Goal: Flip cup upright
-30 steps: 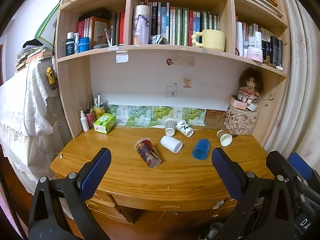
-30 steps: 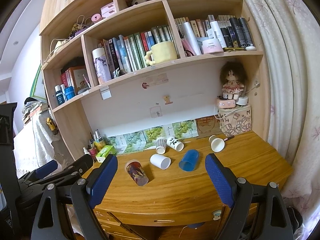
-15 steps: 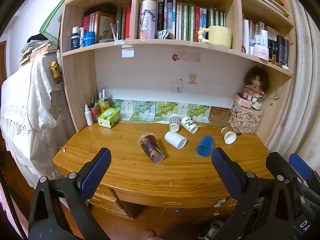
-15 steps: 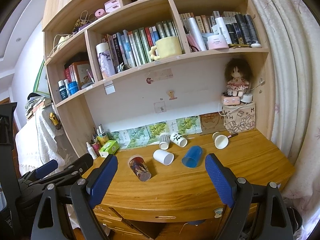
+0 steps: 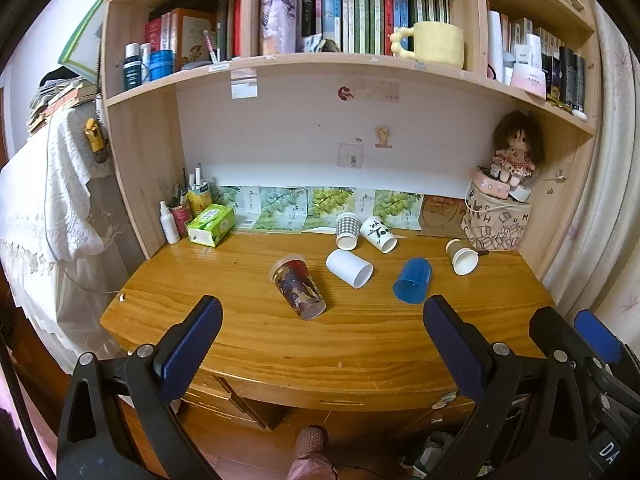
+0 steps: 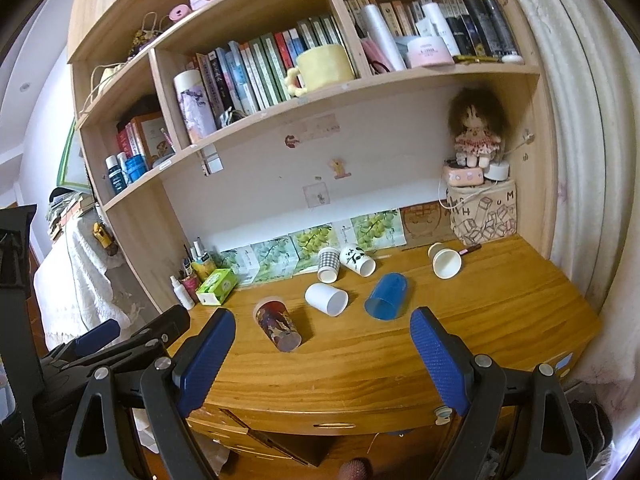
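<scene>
Several cups lie on their sides on a wooden desk [image 5: 240, 320]: a dark patterned cup [image 5: 298, 288] [image 6: 277, 323], a white cup [image 5: 349, 268] [image 6: 326, 299], a blue cup [image 5: 413, 280] [image 6: 386, 297], a checked cup [image 5: 346, 231] [image 6: 329, 265], a panda cup [image 5: 378, 234] [image 6: 357, 260] and a brown paper cup [image 5: 462, 256] [image 6: 444, 260]. My left gripper [image 5: 320, 338] is open and empty, short of the desk's front edge. My right gripper [image 6: 322, 346] is open and empty, also in front of the desk.
A green tissue box [image 5: 211, 225] and small bottles [image 5: 168, 227] stand at the back left. A patterned bag [image 5: 496, 226] with a doll [image 5: 514, 152] stands at the back right. Shelves with books and a yellow mug [image 5: 436, 44] hang above. A curtain [image 6: 580, 160] hangs right.
Both grippers have moved closer to the desk and a little higher; the cups look larger. The cups have not moved. Both grippers stay open.
</scene>
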{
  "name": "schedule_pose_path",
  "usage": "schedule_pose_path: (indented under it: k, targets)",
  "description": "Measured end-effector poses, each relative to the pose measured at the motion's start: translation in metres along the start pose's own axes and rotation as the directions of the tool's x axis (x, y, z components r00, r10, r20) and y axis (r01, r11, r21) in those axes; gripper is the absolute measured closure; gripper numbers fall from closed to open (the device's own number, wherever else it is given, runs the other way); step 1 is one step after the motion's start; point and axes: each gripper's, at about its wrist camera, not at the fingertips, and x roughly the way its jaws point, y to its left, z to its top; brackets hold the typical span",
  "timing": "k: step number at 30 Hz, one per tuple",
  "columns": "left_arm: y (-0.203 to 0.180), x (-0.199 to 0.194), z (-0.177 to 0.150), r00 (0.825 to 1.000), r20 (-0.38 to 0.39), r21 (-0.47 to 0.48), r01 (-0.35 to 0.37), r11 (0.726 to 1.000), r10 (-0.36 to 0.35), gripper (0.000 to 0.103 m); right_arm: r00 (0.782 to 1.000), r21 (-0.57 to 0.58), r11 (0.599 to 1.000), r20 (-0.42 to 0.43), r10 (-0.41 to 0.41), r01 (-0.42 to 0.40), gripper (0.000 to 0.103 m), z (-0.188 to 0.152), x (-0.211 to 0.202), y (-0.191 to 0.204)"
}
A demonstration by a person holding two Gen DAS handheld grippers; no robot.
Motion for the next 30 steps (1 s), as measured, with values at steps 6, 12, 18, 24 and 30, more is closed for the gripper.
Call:
schedule_pose_path:
  k: [6, 12, 18, 24, 30]
  targets:
    - [-0.007, 0.03, 0.015, 0.999, -0.036, 0.011, 0.018, 1.0, -0.018, 0.002, 1.0, 0.019, 1.0, -0.023, -0.003, 0.003, 0.013, 0.01, 0.024, -0.008]
    - [-0.011, 0.068, 0.028, 0.995, -0.096, 0.014, 0.041, 0.999, -0.04, 0.002, 0.998, 0.046, 0.999, -0.061, -0.006, 0.008, 0.013, 0.02, 0.059, -0.017]
    - [-0.008, 0.112, 0.048, 0.985, -0.162, 0.007, 0.062, 0.998, -0.06, 0.002, 0.993, 0.063, 0.998, -0.115, -0.003, 0.01, 0.013, 0.034, 0.101, -0.018]
    - [0.002, 0.15, 0.067, 0.97, -0.231, 0.003, 0.076, 0.997, -0.073, 0.002, 0.985, 0.076, 0.997, -0.175, 0.008, 0.006, 0.013, 0.048, 0.145, -0.009]
    - [0.017, 0.186, 0.081, 0.956, -0.285, -0.004, 0.074, 0.997, -0.072, 0.002, 0.973, 0.06, 0.998, -0.229, 0.004, 0.01, 0.013, 0.061, 0.184, 0.004]
